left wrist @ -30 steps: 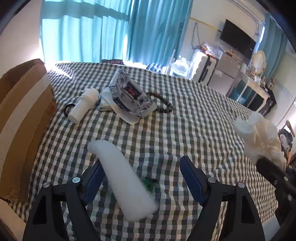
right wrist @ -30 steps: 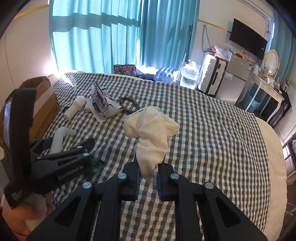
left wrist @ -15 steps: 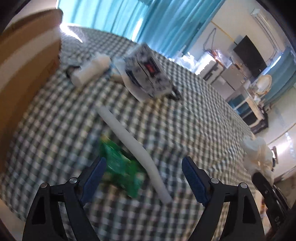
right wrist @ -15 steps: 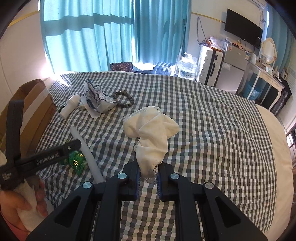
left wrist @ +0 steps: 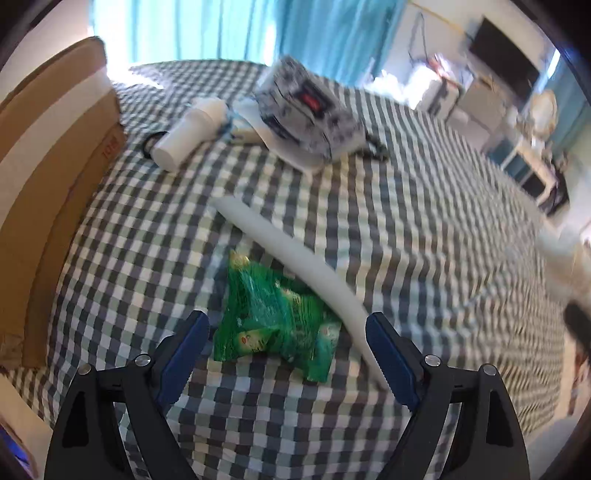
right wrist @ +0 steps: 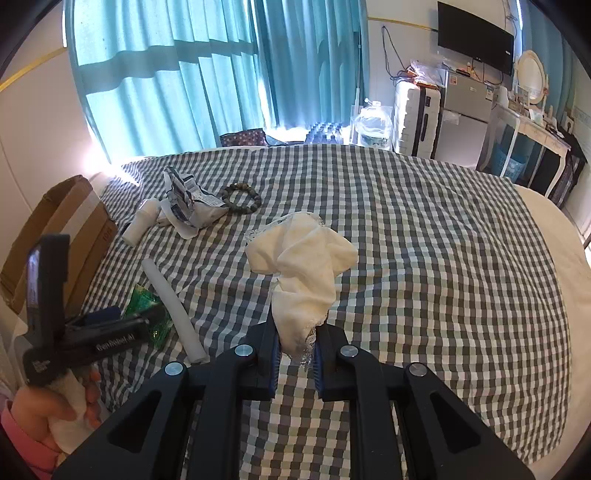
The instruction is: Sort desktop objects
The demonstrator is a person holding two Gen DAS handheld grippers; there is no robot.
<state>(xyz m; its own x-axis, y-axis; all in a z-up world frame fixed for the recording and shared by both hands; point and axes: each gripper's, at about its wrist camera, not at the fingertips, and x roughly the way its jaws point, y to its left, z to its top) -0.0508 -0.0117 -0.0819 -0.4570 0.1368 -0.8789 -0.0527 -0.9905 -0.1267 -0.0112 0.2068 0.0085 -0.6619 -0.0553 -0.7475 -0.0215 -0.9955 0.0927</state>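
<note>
A wide surface draped in a grey, white and pale green checked cloth (right wrist: 424,240) is spread across both views, its far edge met by tall teal curtains (right wrist: 177,74) with bright daylight let through. At the left edge a brown cardboard box (left wrist: 48,177) banded with white tape is seen standing against the cloth. Beyond the cloth, a dark wall screen (right wrist: 474,31), a white suitcase (right wrist: 415,118), a big water jug (right wrist: 371,125) and a white dressing table with an oval mirror (right wrist: 530,74) are lined up along the far wall.

The left gripper (left wrist: 286,345) is pointed steeply down at the cloth, its blue-padded fingers (left wrist: 184,347) spread wide with nothing pressed between them. A crinkled green snack packet (left wrist: 271,314) is framed in that gap, lying flat, and a long white foam tube (left wrist: 295,262) is laid slantwise just beside it, touching its right edge. The right gripper (right wrist: 293,350) is held above the cloth with its fingers clamped on a cream cloth (right wrist: 303,262), which is bunched up above them.

Farther back, a white bottle (left wrist: 190,131) is lying on its side, a crumpled patterned packet (left wrist: 310,114) is seen next to it, and a dark bead bracelet (right wrist: 242,197) is laid just beyond that.
</note>
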